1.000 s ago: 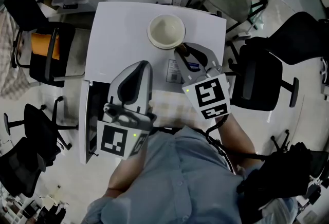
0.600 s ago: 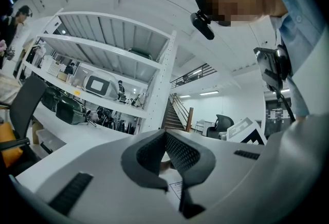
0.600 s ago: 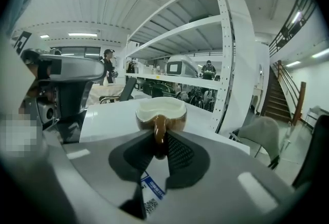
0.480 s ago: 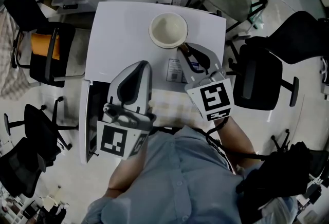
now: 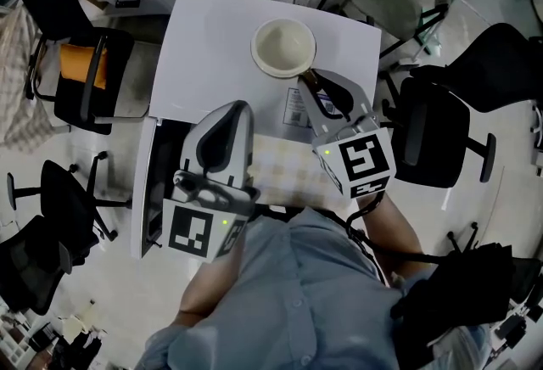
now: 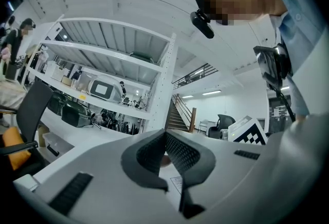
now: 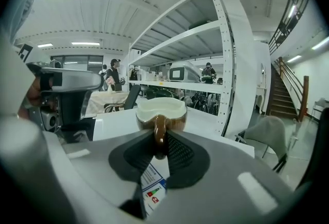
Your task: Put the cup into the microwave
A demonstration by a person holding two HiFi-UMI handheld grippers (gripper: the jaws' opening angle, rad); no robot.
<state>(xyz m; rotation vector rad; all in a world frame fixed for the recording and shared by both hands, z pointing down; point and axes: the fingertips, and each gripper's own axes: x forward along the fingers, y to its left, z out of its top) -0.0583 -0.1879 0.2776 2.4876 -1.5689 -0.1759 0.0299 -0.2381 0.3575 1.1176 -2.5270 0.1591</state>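
A cup (image 5: 283, 47), cream inside and brown outside, sits over the white top of the microwave (image 5: 212, 46) near its far edge. My right gripper (image 5: 307, 81) is shut on the cup's brown handle (image 7: 160, 135), which stands upright between the jaws in the right gripper view; the cup (image 7: 160, 110) is level. My left gripper (image 5: 232, 109) hovers over the microwave's near left part, shut with nothing in it, its jaws meeting at the tip (image 6: 165, 136). The microwave's door (image 5: 151, 186) stands swung out at the left.
A printed label (image 5: 294, 109) lies on the microwave top beside the right gripper. A checked cloth (image 5: 284, 171) lies at the near edge. Black office chairs (image 5: 437, 135) stand to the right and left (image 5: 81, 71). White shelving (image 7: 205, 38) rises behind.
The right gripper and the cup have shifted slightly right and away; the head view has shifted a little too. The left gripper has stayed where it was.
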